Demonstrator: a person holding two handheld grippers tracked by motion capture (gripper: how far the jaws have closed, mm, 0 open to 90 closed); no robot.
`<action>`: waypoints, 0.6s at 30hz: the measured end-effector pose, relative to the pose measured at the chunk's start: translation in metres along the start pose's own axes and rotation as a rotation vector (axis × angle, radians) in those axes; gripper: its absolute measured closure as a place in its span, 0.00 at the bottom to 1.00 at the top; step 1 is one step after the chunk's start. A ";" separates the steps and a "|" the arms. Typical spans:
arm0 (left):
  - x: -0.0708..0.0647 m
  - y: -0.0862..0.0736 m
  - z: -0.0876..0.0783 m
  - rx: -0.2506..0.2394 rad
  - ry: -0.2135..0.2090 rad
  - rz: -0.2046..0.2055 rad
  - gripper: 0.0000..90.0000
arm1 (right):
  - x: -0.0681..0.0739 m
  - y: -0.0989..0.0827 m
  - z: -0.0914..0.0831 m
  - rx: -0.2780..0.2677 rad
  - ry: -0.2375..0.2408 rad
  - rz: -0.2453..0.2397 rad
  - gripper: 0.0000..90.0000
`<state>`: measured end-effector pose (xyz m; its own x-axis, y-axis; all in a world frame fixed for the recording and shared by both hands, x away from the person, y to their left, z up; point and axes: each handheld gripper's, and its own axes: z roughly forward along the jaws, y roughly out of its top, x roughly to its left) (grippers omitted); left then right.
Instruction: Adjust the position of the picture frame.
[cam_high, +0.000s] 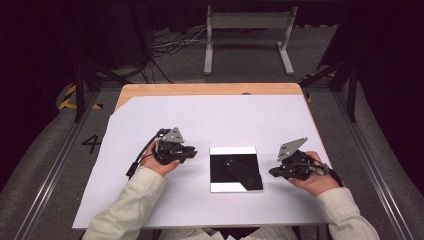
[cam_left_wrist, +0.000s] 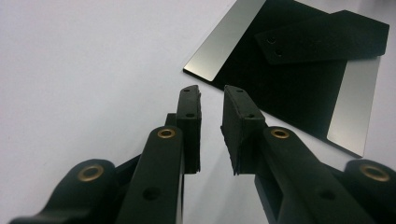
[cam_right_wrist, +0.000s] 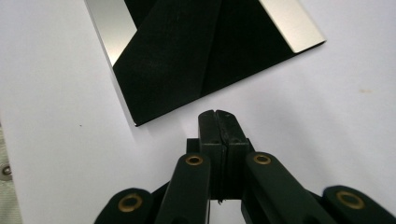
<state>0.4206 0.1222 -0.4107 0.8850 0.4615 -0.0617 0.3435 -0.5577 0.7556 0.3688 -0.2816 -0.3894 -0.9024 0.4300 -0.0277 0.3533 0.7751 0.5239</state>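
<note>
Left gripper view, upper right: thin, stiff, glossy plate (cam_left_wrist: 299, 88) lying flat looks slippery, best pinched at its near edge; left gripper (cam_left_wrist: 212, 100) parted and empty, right gripper (cam_right_wrist: 218, 114) clenched on nothing

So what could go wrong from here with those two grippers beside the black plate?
The black plate lies flat on the white sheet, so the left gripper, its jaws apart with nothing between them, may skid off the thin edge rather than catch it.
The smaller black piece rests loose on top and could slide off if the plate is nudged.
The right gripper is shut, so it can only push.
</note>
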 end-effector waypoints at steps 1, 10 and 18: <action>0.000 -0.001 -0.001 -0.004 0.000 -0.004 0.85 | -0.001 -0.002 -0.003 -0.011 -0.003 0.003 1.00; 0.000 -0.008 -0.010 -0.025 0.013 -0.002 0.83 | -0.002 -0.006 -0.014 -0.071 0.005 0.012 0.99; 0.010 -0.015 -0.014 -0.053 0.011 -0.033 0.81 | 0.002 -0.001 -0.005 -0.034 0.050 -0.007 0.97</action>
<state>0.4202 0.1449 -0.4137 0.8700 0.4865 -0.0800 0.3549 -0.5053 0.7866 0.3649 -0.2840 -0.3859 -0.9164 0.4001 0.0107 0.3390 0.7617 0.5522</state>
